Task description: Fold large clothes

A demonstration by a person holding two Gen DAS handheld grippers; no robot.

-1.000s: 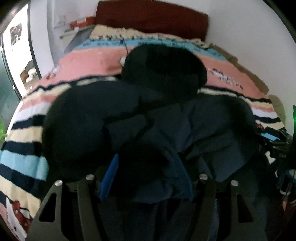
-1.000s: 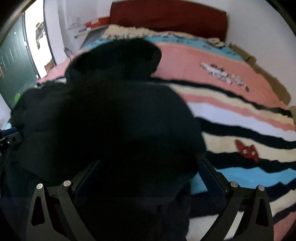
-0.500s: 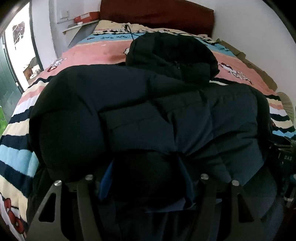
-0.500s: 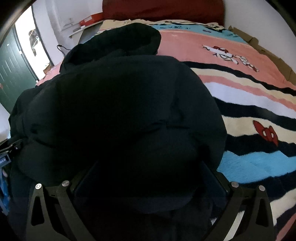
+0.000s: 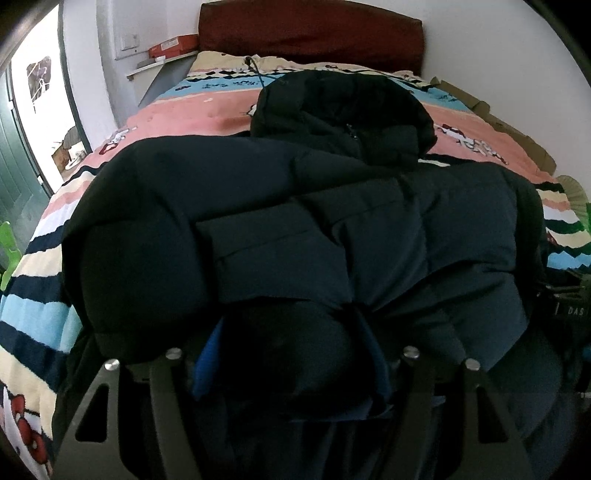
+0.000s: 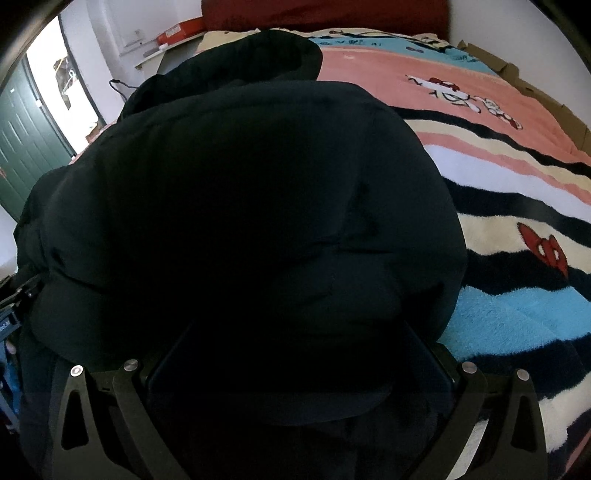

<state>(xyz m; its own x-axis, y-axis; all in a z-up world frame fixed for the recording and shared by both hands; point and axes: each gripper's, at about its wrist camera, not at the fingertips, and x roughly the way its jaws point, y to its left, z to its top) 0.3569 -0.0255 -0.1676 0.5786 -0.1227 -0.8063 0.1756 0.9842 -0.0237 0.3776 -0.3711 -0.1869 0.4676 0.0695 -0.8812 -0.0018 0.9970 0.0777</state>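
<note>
A dark navy puffer jacket [image 5: 295, 221] lies folded on the striped bed, its hood [image 5: 343, 103] toward the headboard. My left gripper [image 5: 288, 354] is shut on a thick bunch of the jacket's near edge; its blue pads [image 5: 207, 354] show at the sides of the fabric. In the right wrist view the jacket [image 6: 240, 203] fills most of the frame. My right gripper [image 6: 299, 354] is shut on the jacket's near edge; its fingertips are buried in the fabric.
The striped cartoon blanket [image 6: 517, 221] covers the bed [image 5: 184, 110]. A dark red headboard [image 5: 310, 33] stands at the far end. A green door [image 6: 22, 147] is at left. The other gripper's body [image 5: 569, 295] shows at the right edge.
Both grippers have carried the jacket's lower part forward over its body, and the fold has settled flatter. The views have dropped lower and closer to the jacket.
</note>
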